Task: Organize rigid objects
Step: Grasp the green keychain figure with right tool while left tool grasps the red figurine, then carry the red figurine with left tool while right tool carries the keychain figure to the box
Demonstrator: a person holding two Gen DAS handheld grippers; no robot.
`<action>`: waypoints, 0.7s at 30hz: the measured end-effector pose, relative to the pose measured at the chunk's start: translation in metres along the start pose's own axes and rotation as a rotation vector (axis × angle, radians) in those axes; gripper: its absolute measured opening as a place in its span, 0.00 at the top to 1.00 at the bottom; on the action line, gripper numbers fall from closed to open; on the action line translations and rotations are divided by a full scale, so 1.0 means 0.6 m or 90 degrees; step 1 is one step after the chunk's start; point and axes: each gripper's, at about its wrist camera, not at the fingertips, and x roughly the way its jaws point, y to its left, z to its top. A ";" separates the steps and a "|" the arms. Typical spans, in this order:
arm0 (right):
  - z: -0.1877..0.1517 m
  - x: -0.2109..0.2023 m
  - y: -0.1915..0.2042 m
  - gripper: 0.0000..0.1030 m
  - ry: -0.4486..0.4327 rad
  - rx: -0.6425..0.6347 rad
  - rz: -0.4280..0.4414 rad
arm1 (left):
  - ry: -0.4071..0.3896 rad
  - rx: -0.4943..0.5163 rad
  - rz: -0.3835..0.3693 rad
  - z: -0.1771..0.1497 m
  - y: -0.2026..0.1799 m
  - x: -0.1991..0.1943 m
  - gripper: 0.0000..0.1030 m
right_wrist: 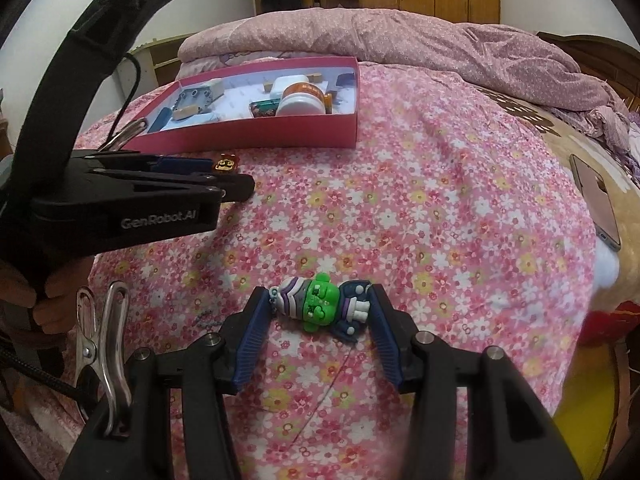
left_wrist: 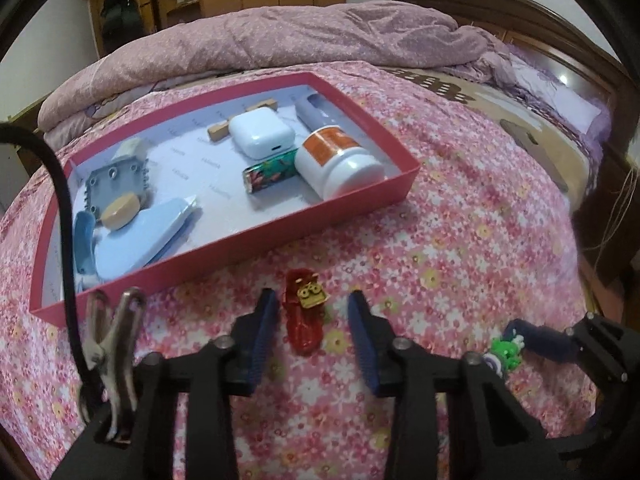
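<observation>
Bedroom: wooden wardrobes and a rumpled mauve quilt stand behind a bed under a pink floral sheet, which serves as the sorting surface.

Left wrist view, box: a red tray box lies on the sheet and already holds a white case, a white bottle with an orange label, a green patterned tin and other small items, apparently as the collection point.

Left wrist view, tool: the left gripper points down at a small red toy lying just short of the box; its blue pads flank the toy with gaps on both sides, not yet pinching it.

Left wrist view, judgement: the straddle suggests a pickup about to be made.

Right wrist view, tool: the right gripper brackets a green figurine lying on its side on the sheet; the pads sit against its ends, though whether they press cannot be told.

Right wrist view, surroundings: the left gripper shows at the left edge near the box, and a phone lies well apart at the right.
</observation>
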 end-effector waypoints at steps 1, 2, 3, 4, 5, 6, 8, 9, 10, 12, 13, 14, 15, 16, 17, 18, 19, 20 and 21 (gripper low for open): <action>0.000 0.000 0.000 0.51 -0.001 0.000 0.001 | -0.001 -0.001 -0.001 0.001 -0.001 0.001 0.71; 0.000 0.000 0.000 0.51 -0.001 0.001 0.001 | -0.003 -0.001 -0.001 0.002 -0.001 0.002 0.75; 0.000 0.000 0.000 0.51 -0.001 0.001 0.001 | -0.004 -0.002 -0.002 0.003 -0.001 0.002 0.76; 0.000 0.000 0.000 0.51 -0.001 0.000 0.000 | -0.005 -0.005 -0.004 0.003 0.000 0.002 0.78; 0.000 0.000 0.000 0.51 -0.001 0.000 0.000 | -0.006 -0.008 -0.007 0.003 0.002 0.001 0.79; 0.000 0.000 0.000 0.51 -0.001 0.000 0.000 | -0.005 -0.012 -0.011 0.003 0.004 0.001 0.79; 0.000 0.000 0.000 0.51 -0.001 0.000 0.000 | -0.002 -0.023 -0.020 0.001 0.011 -0.002 0.79; 0.000 -0.001 0.001 0.50 0.000 -0.001 0.000 | -0.001 -0.029 -0.024 -0.001 0.014 -0.005 0.79; 0.000 -0.001 0.002 0.50 0.000 -0.002 -0.002 | -0.001 -0.035 -0.027 -0.003 0.017 -0.008 0.79; 0.000 -0.001 0.003 0.50 -0.001 -0.005 -0.005 | -0.002 -0.045 -0.029 -0.009 0.024 -0.016 0.79; 0.001 -0.001 0.004 0.50 -0.001 -0.005 -0.005 | -0.004 -0.049 -0.030 -0.014 0.027 -0.021 0.79; 0.001 -0.001 0.003 0.51 -0.001 -0.004 -0.005 | -0.005 -0.052 -0.030 -0.017 0.030 -0.025 0.79; 0.001 -0.001 0.003 0.51 -0.001 -0.004 -0.005 | -0.007 -0.057 -0.030 -0.021 0.034 -0.030 0.79; 0.001 -0.001 0.003 0.51 -0.002 -0.004 -0.005 | -0.007 -0.063 -0.030 -0.025 0.039 -0.034 0.79; 0.001 -0.001 0.002 0.51 -0.003 -0.003 -0.004 | -0.008 -0.068 -0.029 -0.027 0.045 -0.039 0.79; 0.002 -0.001 0.002 0.51 -0.003 -0.001 -0.004 | -0.009 -0.074 -0.028 -0.029 0.052 -0.043 0.79; 0.003 -0.001 0.001 0.51 -0.003 0.000 -0.003 | -0.011 -0.081 -0.026 -0.030 0.059 -0.047 0.79; 0.003 -0.001 0.000 0.51 -0.003 0.002 -0.002 | -0.012 -0.087 -0.023 -0.031 0.065 -0.051 0.79; 0.003 0.000 0.000 0.51 -0.002 0.002 -0.002 | -0.013 -0.095 -0.020 -0.032 0.072 -0.055 0.79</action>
